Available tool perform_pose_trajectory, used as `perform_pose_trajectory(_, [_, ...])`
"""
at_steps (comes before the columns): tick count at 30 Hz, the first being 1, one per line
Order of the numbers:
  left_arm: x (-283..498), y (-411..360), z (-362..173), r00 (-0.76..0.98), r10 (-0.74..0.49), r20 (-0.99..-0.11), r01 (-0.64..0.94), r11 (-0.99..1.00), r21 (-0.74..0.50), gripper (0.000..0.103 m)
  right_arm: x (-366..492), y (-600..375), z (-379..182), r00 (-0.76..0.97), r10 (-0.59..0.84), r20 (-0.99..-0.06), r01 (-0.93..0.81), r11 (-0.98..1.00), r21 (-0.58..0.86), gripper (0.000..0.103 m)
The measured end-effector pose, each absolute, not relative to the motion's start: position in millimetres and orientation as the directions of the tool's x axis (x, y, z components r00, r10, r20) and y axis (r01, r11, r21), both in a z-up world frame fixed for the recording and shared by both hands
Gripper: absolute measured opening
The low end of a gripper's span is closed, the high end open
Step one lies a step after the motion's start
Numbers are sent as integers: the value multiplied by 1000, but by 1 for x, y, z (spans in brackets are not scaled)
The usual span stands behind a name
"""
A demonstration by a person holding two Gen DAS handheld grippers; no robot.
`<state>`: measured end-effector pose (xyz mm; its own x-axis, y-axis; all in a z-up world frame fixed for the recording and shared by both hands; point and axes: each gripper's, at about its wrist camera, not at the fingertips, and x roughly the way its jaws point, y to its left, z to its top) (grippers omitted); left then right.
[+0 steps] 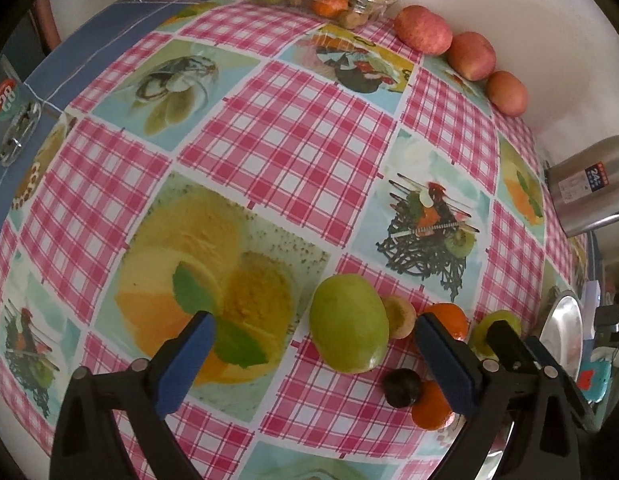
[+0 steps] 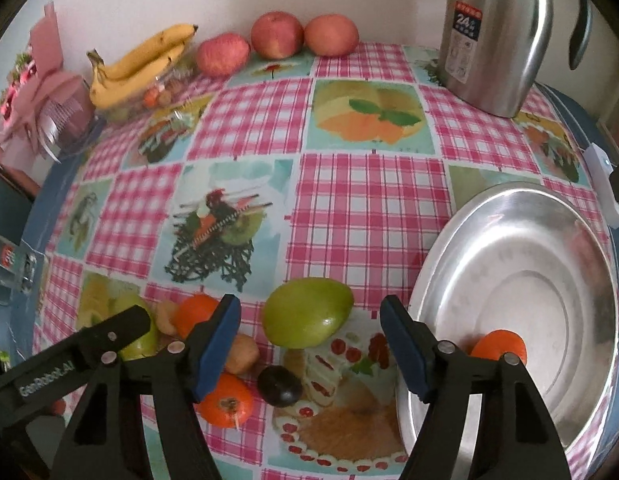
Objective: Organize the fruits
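Observation:
A large green mango lies on the checked tablecloth, with small oranges, a dark plum, a brownish fruit and a green fruit around it. My left gripper is open, with the mango between its fingers' line. My right gripper is open just short of the mango. A steel plate at the right holds one orange.
Three red apples line the far wall beside bananas on a clear fruit box. A steel thermos jug stands at the back right. A pink gift box sits at the far left.

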<state>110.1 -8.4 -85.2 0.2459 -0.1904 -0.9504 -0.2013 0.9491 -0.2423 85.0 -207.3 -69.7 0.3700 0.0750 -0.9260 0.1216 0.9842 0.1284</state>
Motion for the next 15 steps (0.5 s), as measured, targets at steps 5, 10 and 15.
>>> perform_pose_trajectory(5, [111,-6,-89,234,-197,-952,-220,943,-249,100,89,-205,-73,374,82,-924,113,985,133,72])
perform_pose_trajectory(10, [111,-4,-91,232,-213,-949,-233,935,-267,93,92,-202,-80,361,88,-929,108,985,135,67])
perform_pose_trajectory(15, [109,-2,-91,229,-244,-942,-246,922,-299,89,93,-204,-85,358,79,-931,116,985,128,59])
